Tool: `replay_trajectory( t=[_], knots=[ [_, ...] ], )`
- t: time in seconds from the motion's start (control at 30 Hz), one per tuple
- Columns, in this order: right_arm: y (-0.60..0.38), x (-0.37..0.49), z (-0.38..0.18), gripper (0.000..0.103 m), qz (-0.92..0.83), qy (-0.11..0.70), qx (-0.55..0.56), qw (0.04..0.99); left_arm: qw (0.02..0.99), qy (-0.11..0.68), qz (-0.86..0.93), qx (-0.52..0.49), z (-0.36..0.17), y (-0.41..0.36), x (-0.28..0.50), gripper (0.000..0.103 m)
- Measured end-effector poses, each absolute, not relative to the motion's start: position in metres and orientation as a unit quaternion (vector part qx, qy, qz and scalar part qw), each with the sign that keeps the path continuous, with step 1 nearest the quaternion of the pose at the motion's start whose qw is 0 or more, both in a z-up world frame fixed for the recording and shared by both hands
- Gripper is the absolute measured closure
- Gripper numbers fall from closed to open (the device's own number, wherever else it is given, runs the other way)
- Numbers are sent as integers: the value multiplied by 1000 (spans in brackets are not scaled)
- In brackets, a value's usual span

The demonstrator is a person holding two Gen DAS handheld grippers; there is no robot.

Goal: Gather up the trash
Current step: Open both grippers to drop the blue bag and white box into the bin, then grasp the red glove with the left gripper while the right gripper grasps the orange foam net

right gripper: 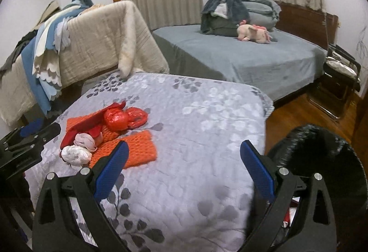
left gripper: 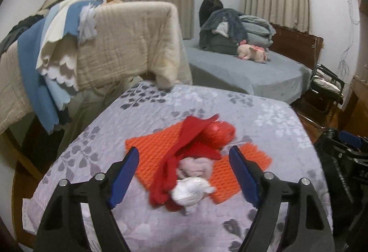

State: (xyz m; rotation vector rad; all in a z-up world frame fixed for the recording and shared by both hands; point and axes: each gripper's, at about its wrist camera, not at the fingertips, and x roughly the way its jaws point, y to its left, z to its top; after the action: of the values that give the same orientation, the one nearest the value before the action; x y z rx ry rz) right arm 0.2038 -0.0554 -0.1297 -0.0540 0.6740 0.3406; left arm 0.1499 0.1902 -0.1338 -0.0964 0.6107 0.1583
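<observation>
The trash sits in one heap on the table (left gripper: 142, 111), which is covered by a grey floral quilt. Taking the orange mesh mat (left gripper: 151, 148) as the landmark: a crumpled white wad (left gripper: 191, 192) lies at the mat's near edge, a pale pink wad (left gripper: 195, 167) touches it just behind, a red strip (left gripper: 170, 174) runs across the mat, and a red crumpled ball (left gripper: 218, 134) rests at the mat's far edge.

The left tool (left gripper: 184, 178) faces this heap head-on, tilted downward, and its fingers stand apart with nothing pressed between the pads. In its view the white wad lies straight ahead between the two blue fingers, so a short forward and downward reach looks like all the next move needs. The left hand is clearly the nearer one.

The right tool (right gripper: 184, 171) is also spread, empty, over bare quilt, and the mat (right gripper: 138, 148) with its heap lies off to that tool's left. A black bin (right gripper: 322, 160) stands just beside the table's edge on the right tool's side, probably the destination.

The red strip's long axis runs from the mat's near edge up toward the red ball, roughly along the left tool's pointing line, and so crosswise to the gap between the fingers. The wads are roundish, with no clear axis. Both views are somewhat blurred.
</observation>
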Motion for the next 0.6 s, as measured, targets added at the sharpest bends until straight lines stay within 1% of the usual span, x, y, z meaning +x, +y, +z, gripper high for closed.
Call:
replay_trajectory(
  t=[0.33, 0.6],
  knots=[
    [1, 231, -167, 8, 186, 357, -49, 914, 942, 319, 87, -57, -158, 216, 154, 30],
    [23, 245, -193, 9, 188, 387, -70, 900, 939, 327, 81, -71, -169, 227, 162, 32]
  ],
)
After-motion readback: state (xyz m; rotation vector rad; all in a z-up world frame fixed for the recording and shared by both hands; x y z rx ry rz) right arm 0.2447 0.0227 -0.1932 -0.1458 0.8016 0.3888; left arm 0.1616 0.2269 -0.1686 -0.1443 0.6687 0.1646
